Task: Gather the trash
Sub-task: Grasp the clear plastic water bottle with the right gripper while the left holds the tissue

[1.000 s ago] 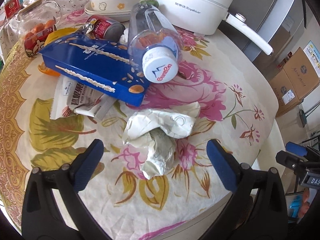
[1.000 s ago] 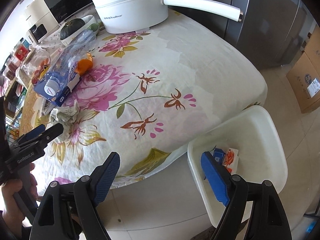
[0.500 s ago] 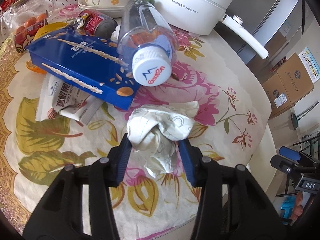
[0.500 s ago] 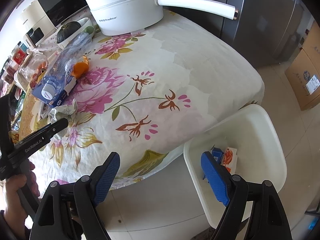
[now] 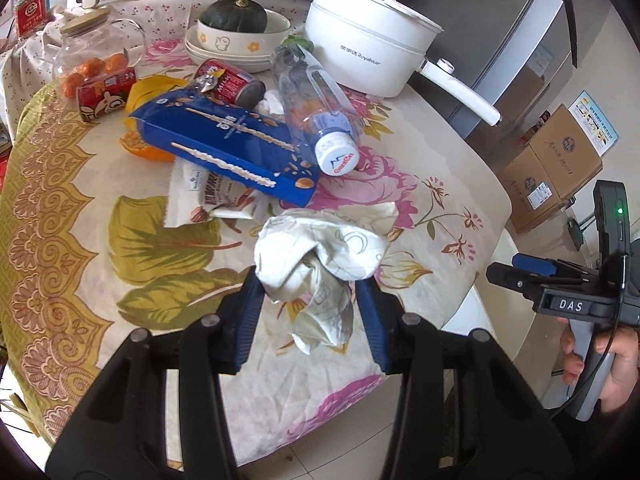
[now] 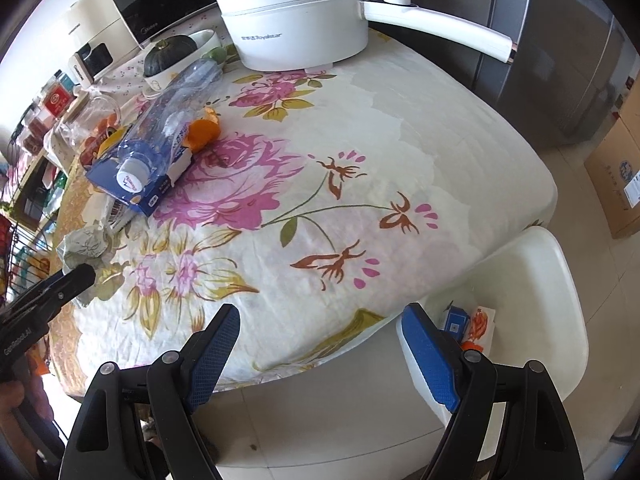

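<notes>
My left gripper [image 5: 310,316] is shut on a crumpled white paper wad [image 5: 320,256] and holds it just above the flowered tablecloth [image 5: 160,248]; the wad also shows in the right wrist view [image 6: 86,244]. Behind it lie a blue snack box [image 5: 228,148], a clear plastic bottle [image 5: 316,104], a snack wrapper [image 5: 208,196], a red can [image 5: 230,84] and orange peel [image 5: 146,150]. My right gripper [image 6: 320,354] is open and empty, off the table's front edge, beside a white bin [image 6: 532,280] that holds some trash.
A white pot [image 5: 368,56] with a long handle [image 5: 460,92], a bowl with a squash [image 5: 236,28] and a glass jar of oranges [image 5: 96,60] stand at the back. Cardboard boxes [image 5: 556,160] and a fridge [image 6: 560,48] are on the right.
My left gripper closed on the paper wad and lifted it back from the table. My right gripper stayed open near the bin.
</notes>
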{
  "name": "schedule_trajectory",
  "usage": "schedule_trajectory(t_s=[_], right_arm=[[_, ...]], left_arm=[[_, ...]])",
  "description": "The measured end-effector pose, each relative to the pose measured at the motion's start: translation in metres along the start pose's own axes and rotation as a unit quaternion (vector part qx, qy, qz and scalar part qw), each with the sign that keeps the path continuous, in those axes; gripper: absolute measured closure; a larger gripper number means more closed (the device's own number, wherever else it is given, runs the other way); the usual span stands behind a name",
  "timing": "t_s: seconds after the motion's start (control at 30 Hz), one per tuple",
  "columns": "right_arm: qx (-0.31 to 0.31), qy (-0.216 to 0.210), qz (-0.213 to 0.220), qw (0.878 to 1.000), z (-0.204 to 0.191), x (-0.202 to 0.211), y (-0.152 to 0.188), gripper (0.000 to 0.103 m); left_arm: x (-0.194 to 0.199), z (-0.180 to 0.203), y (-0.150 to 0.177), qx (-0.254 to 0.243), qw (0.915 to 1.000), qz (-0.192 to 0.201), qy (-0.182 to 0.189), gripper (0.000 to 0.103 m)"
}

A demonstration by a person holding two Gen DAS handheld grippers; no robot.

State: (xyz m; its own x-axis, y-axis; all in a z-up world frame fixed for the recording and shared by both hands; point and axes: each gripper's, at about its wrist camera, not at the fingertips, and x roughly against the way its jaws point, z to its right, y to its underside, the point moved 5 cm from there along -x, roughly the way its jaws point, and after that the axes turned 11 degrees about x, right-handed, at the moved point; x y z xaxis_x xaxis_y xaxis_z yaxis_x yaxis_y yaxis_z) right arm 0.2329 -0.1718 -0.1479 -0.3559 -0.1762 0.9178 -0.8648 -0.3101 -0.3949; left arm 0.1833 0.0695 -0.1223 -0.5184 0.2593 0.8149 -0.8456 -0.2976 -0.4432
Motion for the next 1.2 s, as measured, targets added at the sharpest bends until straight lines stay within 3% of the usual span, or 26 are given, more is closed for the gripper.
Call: schedule_trajectory(t_s=[0.37,0.53,0.8,1.0,1.2], right_arm=[[0.03,-0.02,0.023,0.999,-0.078,-0.018,-0.022,0.018],[0.038,-0.045,0.045,0.997,-0.122,-0.027,-0.036,0.018],[0.045,-0.017,0.132,0.99,-0.148,-0.016,-0.077,0.018],[0.037,-0.012,0.111,0.993,-0.141,-0.024,-0.145,0.018],[0.031,-0.007,0.062,0.998,-0.134,-0.052,-0.2,0.022]], left_arm=[[0.044,-0.084,-0.001,0.027,0.9968,0.048,-0.058,0.055],[0.056,-0.128,0.004,0.07,0.9938,0.052,-0.069,0.055],[0.066,-0.156,0.007,0.105,0.9913,0.054,-0.057,0.055],[0.065,-0.155,0.001,0.106,0.9919,0.053,-0.046,0.055],[0.067,-0.152,-0.007,0.099,0.9924,0.057,-0.047,0.054]])
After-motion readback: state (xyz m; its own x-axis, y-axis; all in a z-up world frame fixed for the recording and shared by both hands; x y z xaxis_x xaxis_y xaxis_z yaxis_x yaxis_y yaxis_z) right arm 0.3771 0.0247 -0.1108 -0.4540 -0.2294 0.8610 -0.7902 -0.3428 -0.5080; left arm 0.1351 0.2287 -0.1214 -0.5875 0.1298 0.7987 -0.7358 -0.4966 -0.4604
